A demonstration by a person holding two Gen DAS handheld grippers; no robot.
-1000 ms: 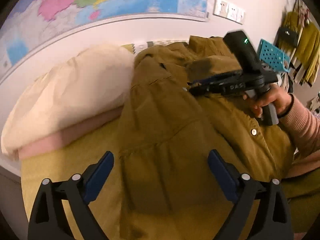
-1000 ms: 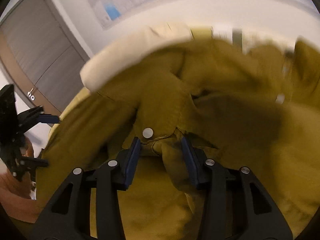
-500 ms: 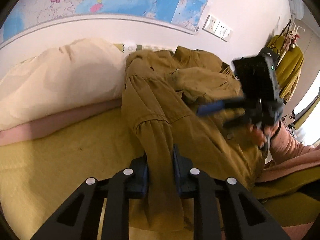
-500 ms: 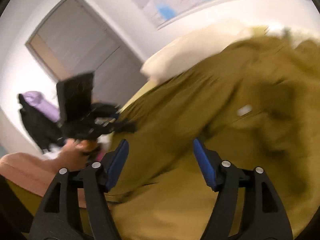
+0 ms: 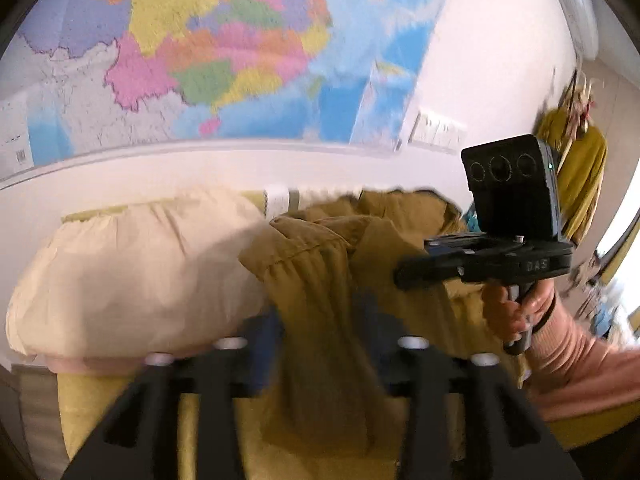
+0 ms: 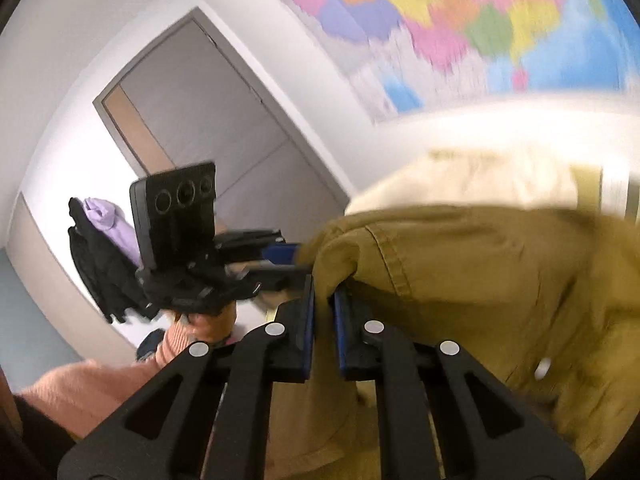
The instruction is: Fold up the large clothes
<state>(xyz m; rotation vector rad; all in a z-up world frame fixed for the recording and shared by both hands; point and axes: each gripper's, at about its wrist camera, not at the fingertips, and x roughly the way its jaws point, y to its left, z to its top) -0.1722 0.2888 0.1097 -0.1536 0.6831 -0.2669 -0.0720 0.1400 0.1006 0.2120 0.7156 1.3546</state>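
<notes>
Mustard jacket [image 6: 472,280] was half lifted off the bed [image 5: 100,408], bulk bunched beside the cream pillow [image 5: 132,272]. Right gripper [image 6: 323,320] was clamped on a fold of it, still closing. Left gripper [image 5: 320,344] was straddling a hanging sleeve, jaws opening; blur hid any pad contact. Likely failures: sleeve slipping out of the widening left jaws, thin right pinch giving under the fabric's weight, jacket sagging crooked and spoiling the fold.

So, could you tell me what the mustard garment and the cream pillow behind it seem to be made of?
The mustard garment looks like matte woven cotton, perhaps twill: it shows stitched seams and soft folds. The cream pillow seems to have a thin, matte cotton-like cover, puffy and gathered at its edge; blur leaves the weave unclear.
</notes>
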